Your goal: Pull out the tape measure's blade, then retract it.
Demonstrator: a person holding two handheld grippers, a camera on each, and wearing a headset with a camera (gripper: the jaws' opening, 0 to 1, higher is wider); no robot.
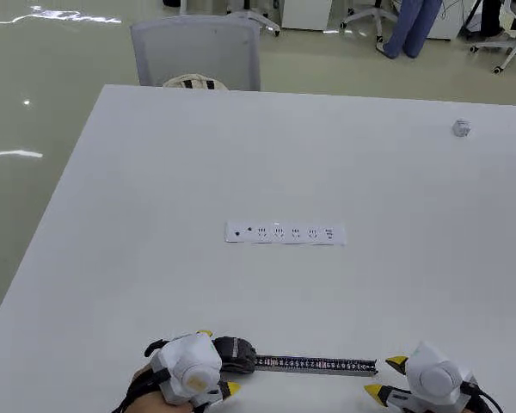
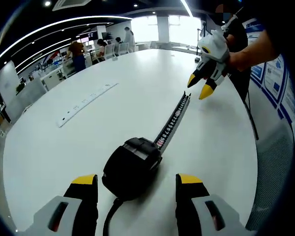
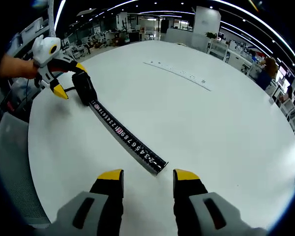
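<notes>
Lying flat on the bench (image 1: 241,155), blade (image 3: 128,140) is out of case (image 2: 132,167): pull looks done, retraction pending. Both spread: left gripper (image 2: 136,179) astride case, right gripper (image 3: 148,174) clear of blade tip.

Two tongs, both agape
The left tongs (image 2: 136,179) and right tongs (image 3: 148,173) sit low, tips facing each other, jaws spread.

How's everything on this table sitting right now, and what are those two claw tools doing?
tape measure case: lying on the table, not gripped.
blade: pulled out, flat on the table.
left gripper: open, fingers either side of the case.
right gripper: open, just short of the blade's tip.
power strip: lying flat, nothing plugged in.
office chair: pushed up to the table's far edge.
</notes>
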